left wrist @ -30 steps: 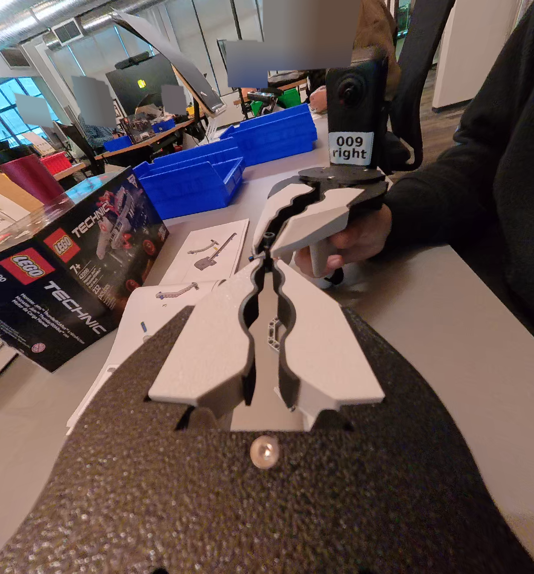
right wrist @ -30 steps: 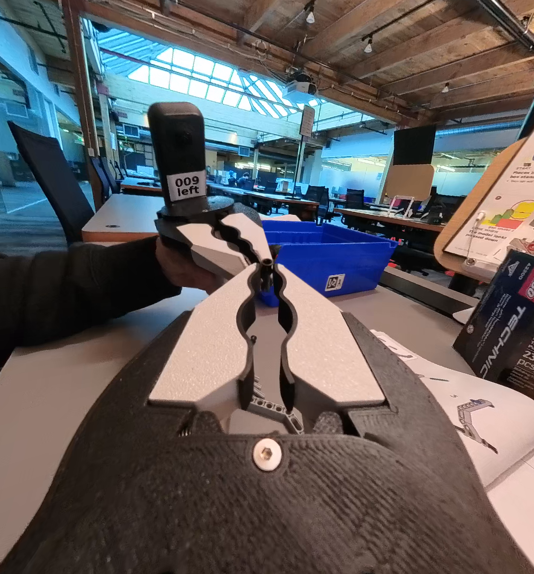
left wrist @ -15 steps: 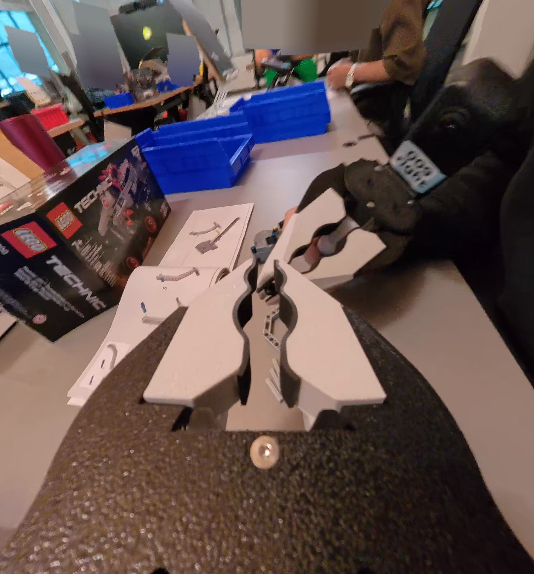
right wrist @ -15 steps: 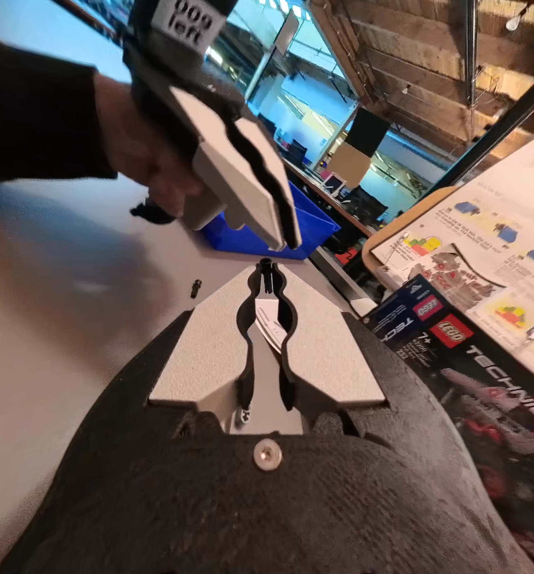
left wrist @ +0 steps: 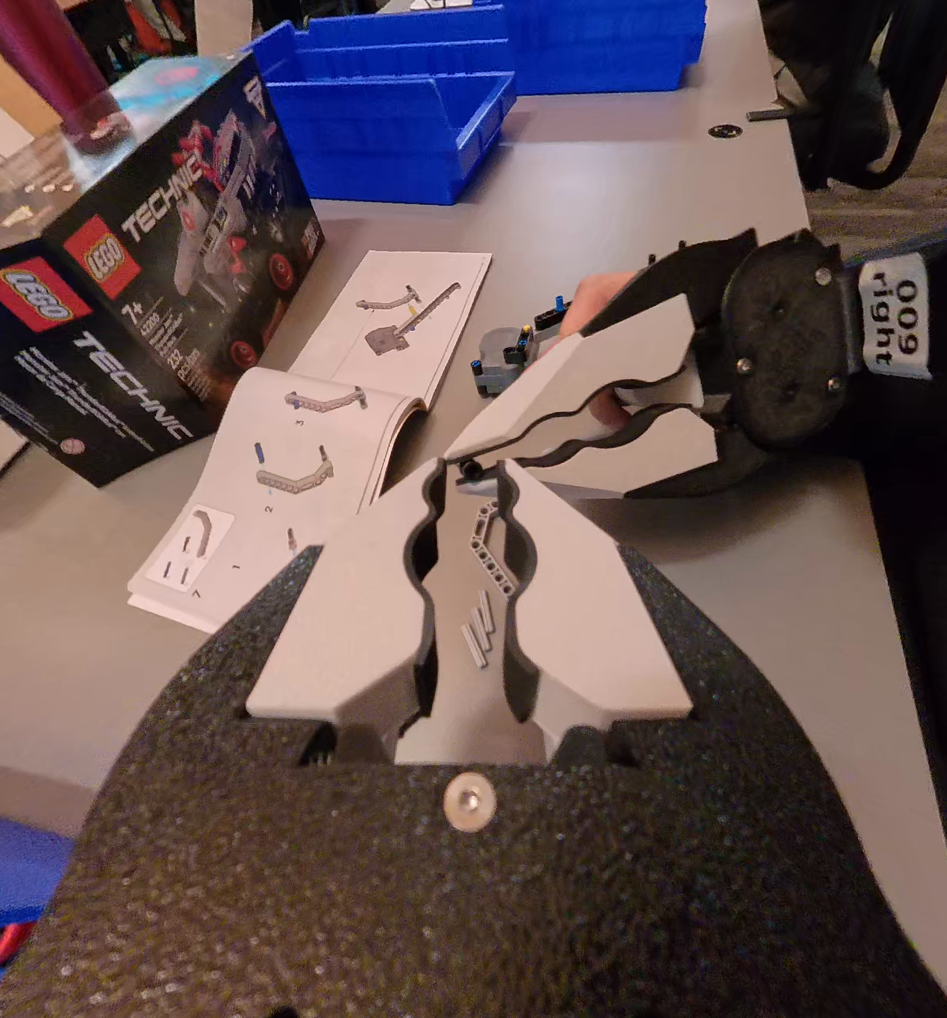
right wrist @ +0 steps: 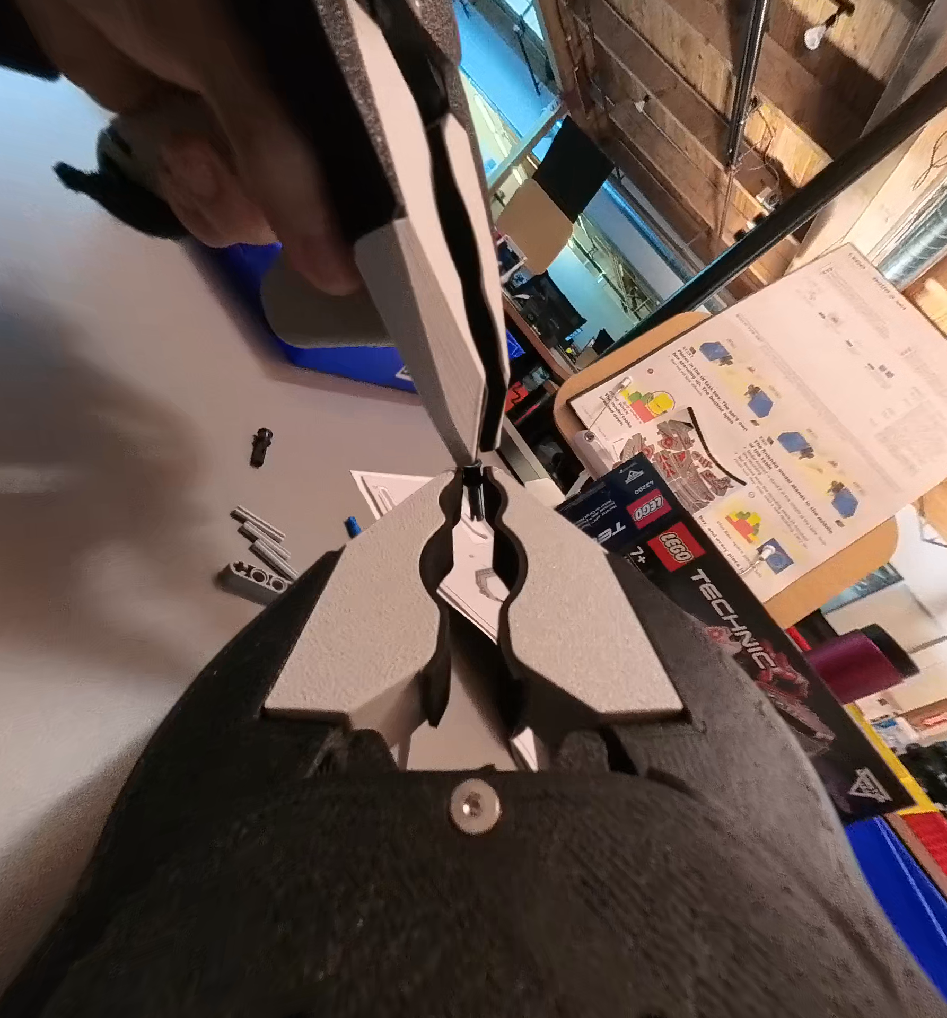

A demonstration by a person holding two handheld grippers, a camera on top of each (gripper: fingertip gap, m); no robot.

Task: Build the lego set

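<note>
My right gripper [right wrist: 474, 475] is shut on a small black pin [right wrist: 474, 490] that stands out past its tips. In the left wrist view it [left wrist: 456, 471] lies on its side and comes in from the right. My left gripper [left wrist: 471, 464] has its jaws a little apart. The pin's end [left wrist: 468, 470] sits between its tips without clearly touching them. In the right wrist view the left gripper [right wrist: 477, 457] comes down from above onto the pin. A bent grey beam [left wrist: 488, 551] and three grey axles [left wrist: 479, 628] lie on the table below.
An open instruction booklet [left wrist: 350, 440] and the set's box [left wrist: 130, 303] lie to the left, with blue bins [left wrist: 394, 126] behind. A grey part-built assembly [left wrist: 501, 358] sits behind the right gripper. A loose black pin [right wrist: 261, 446] and a blue pin [right wrist: 353, 526] lie on the table [left wrist: 736, 606].
Both grippers have tipped down toward the table and the right one has rolled onto its side. Their tips parted and have met again at the pin. My left jaws have widened slightly.
</note>
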